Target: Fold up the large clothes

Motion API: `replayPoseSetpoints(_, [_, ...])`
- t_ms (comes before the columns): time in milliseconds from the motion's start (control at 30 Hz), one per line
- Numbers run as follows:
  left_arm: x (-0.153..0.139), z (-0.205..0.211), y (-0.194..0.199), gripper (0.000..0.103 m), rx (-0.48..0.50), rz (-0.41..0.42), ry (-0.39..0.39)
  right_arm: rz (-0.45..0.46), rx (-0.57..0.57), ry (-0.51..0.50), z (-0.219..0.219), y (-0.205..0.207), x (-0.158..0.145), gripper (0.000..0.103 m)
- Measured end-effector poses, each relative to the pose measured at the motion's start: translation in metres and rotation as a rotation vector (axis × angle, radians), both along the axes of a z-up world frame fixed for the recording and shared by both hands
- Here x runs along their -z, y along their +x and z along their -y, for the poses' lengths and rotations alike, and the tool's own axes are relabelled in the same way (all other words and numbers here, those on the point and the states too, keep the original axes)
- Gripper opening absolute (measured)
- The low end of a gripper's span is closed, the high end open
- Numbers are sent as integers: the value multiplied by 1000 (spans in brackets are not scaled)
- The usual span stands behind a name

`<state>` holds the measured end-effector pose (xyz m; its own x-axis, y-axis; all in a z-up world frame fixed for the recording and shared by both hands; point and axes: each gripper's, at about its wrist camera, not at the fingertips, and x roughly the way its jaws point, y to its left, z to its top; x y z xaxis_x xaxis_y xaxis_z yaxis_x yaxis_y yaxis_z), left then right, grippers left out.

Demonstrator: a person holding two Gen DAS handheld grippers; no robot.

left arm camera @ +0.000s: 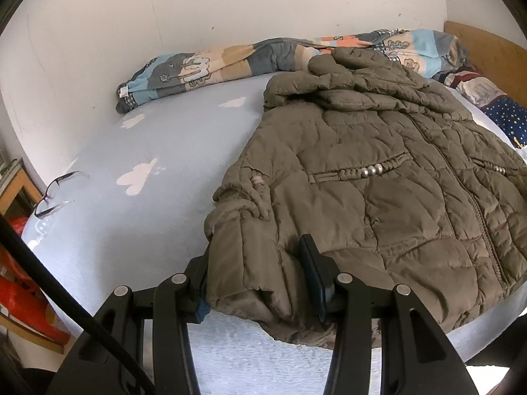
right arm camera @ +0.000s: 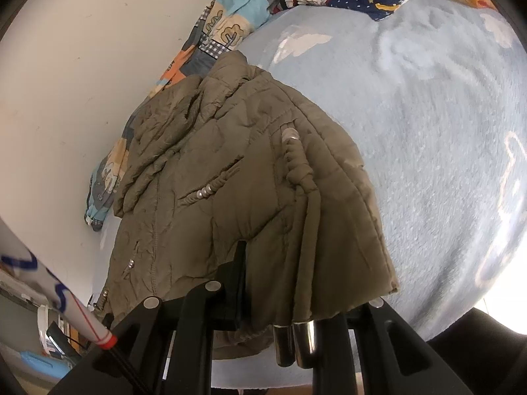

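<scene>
An olive quilted jacket [left arm camera: 378, 177] lies spread on the pale blue bed sheet [left arm camera: 164, 151], collar toward the wall. My left gripper [left arm camera: 255, 263] is shut on a bunched bottom corner of the jacket at the near edge of the bed, with cloth filling the gap between its fingers [left arm camera: 309, 263]. In the right wrist view the jacket [right arm camera: 230, 171] drapes over my right gripper [right arm camera: 263, 273], which is shut on the hem. Only its left finger [right arm camera: 240, 263] shows; the other is under the cloth. Two drawstrings with metal tips [right arm camera: 296, 342] hang down over the gripper.
A rolled patchwork duvet [left arm camera: 204, 69] lies along the wall, and a star-patterned pillow [left arm camera: 504, 115] sits by the wooden headboard [left arm camera: 484, 46]. A pair of glasses [left arm camera: 56, 194] rests at the bed's left edge. Orange clutter [left arm camera: 19, 293] lies beside the bed.
</scene>
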<state>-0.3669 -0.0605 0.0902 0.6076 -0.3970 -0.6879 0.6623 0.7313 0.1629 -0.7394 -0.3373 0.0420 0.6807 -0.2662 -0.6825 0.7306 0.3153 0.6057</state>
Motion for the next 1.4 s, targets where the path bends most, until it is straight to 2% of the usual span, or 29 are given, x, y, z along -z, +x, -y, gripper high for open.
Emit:
replayPoseSetpoints(267, [-1,1,-4,46,-1,21,5,4,-3,-14,-1,-1,-4,19])
replayPoseSetpoints(567, [-5,1,-6,46,2,54,6,-13,-20,-80,-6,3,-16,18])
replayPoseSetpoints(1167, [-9,2,-13,46,1,116,18,-12,-22,-84,-5,1,-17,18])
replayPoseSetpoints(1400, [-17,-1,-15,45,-14,172,11,-8,-22,-91,-5,1,-19,18])
